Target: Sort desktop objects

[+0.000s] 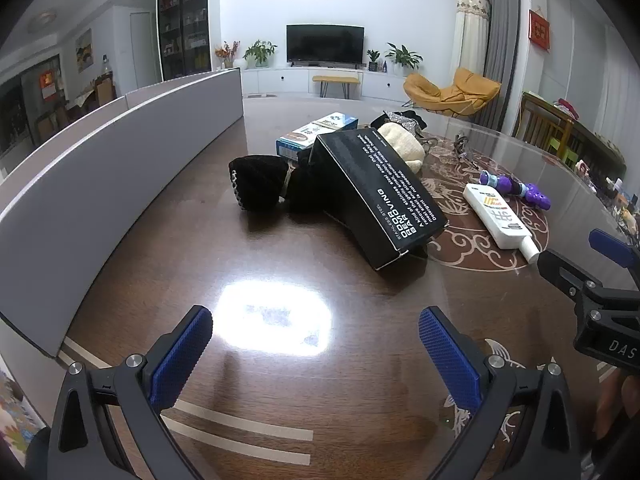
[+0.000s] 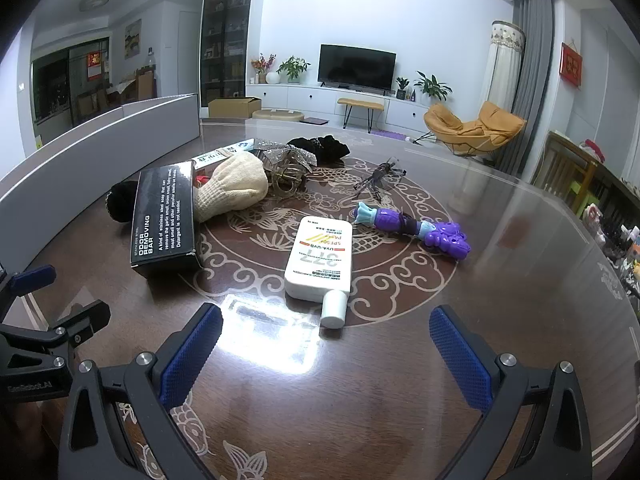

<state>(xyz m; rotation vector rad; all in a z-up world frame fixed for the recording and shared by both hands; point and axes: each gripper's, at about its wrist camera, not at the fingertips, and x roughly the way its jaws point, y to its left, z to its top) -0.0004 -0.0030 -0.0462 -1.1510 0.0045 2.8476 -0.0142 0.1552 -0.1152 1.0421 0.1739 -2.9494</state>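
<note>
Much of the pile is hard to read. A black box [image 2: 164, 220] printed "Odor Removing Bar" lies tilted across other items, one end propped up, and hides what is under it. Behind it, a blue and white carton [image 1: 316, 134] shows only in part, its print too small to read. A black fuzzy item [image 1: 258, 184] lies against the box on its left; its exact kind cannot be told. A cream knitted piece [image 2: 234, 190] touches the box's right side. Beyond it lie a silver glittery bow [image 2: 286, 154] with a metallic clip, a dark fabric item [image 2: 320, 146], and a thin dark tangle [image 2: 378, 178] that stays unclear.

Nearer, a white sunscreen tube [image 2: 320, 258] lies flat, cap toward the right camera, apart from the box. A purple and teal plastic toy [image 2: 416, 228] lies just beside it to the right.

All of this rests on a glossy dark wooden table [image 2: 360, 392] inlaid with pale curling patterns and fish, with a bright lamp glare in front of both cameras. A low grey panel [image 1: 100, 184] runs along the table's left side. The near stretch of tabletop between grippers and objects is open, as is the table's right side.

The left gripper [image 1: 316, 356] hovers with its blue textured pads spread wide, holding nothing. The right gripper [image 2: 326, 360] is likewise spread wide and unloaded, with the tube's cap just ahead of it.
</note>
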